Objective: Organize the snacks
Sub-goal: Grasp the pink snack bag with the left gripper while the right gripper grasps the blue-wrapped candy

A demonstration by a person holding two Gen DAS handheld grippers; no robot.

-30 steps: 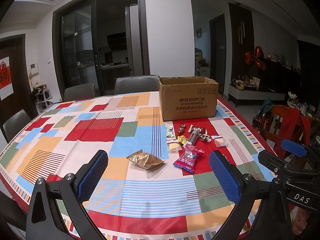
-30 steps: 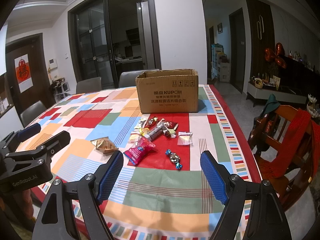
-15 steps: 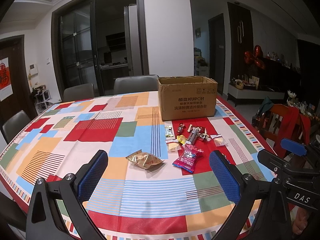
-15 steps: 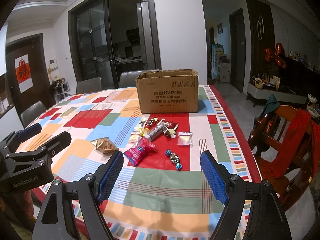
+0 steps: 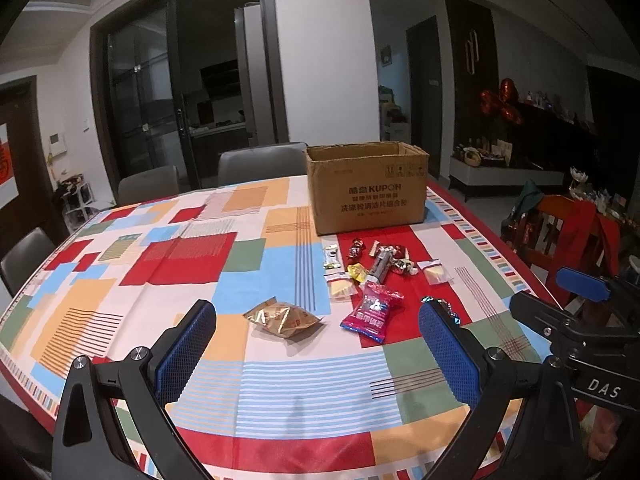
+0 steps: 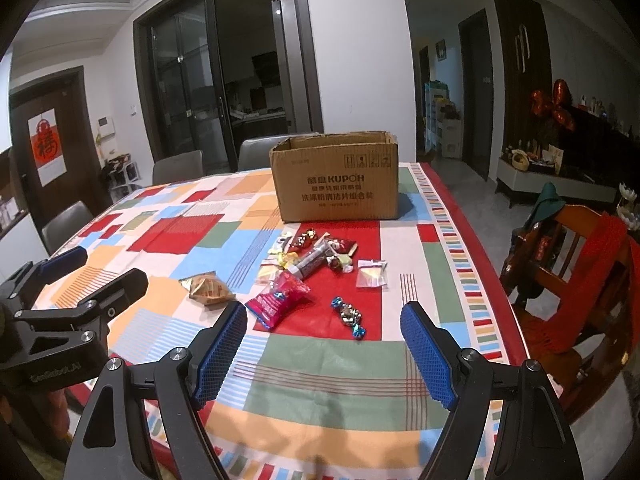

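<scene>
Left gripper and right gripper, jaws spread wide and empty, held level above the near edge of the patchwork tablecloth. Beyond them lie a gold packet, a pink packet and small wrapped sweets. Farthest, an open cardboard box printed "KUPON". The right gripper's body reads "DAS".

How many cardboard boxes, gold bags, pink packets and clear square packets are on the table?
cardboard box: 1
gold bag: 1
pink packet: 1
clear square packets: 2
Total: 5
</scene>
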